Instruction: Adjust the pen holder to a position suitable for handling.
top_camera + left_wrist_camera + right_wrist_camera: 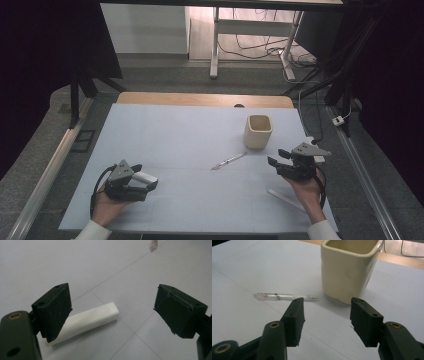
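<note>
Left gripper (150, 186) jaws spread, over white bar (87, 321) on table, untouched. Right gripper (272, 161) agape, empty, facing pen (284, 296) beside cup (348, 270). Likely pre-grasp step; next: lower, close on bar.

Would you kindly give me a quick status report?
Left gripper open over white block. Right gripper open, empty, facing cream cup. Pen lies on the mat between them.

Cream cup (258, 131), clear pen (228, 161) w/ pink bits, white block (86, 322), black fingers (295, 320), pale blue-grey table (165, 135).
</note>
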A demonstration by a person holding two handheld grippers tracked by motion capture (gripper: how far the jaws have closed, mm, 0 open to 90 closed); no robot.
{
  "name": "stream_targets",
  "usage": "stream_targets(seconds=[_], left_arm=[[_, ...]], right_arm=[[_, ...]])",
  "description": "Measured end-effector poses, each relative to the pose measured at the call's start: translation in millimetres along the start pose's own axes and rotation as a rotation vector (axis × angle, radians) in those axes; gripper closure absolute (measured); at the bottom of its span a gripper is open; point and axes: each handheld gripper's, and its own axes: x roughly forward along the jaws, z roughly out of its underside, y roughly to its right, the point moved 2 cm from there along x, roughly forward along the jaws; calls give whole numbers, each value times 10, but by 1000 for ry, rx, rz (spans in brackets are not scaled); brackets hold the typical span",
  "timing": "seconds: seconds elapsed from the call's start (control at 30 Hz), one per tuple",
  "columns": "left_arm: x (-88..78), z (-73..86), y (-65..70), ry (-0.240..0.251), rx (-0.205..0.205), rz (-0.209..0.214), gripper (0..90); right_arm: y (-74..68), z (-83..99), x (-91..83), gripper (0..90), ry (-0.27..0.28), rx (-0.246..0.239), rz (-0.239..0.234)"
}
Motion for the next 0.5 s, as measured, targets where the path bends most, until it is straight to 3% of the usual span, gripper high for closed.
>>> stream_targets(seconds=[0.2, 0.5], left_arm=[[-9, 13, -5, 0, -4, -2, 140], [-11, 8, 7, 5, 4, -4, 140]], right_arm=[[73, -44, 19, 496, -13, 36, 12], [194, -177, 42, 614, 3, 45, 51]])
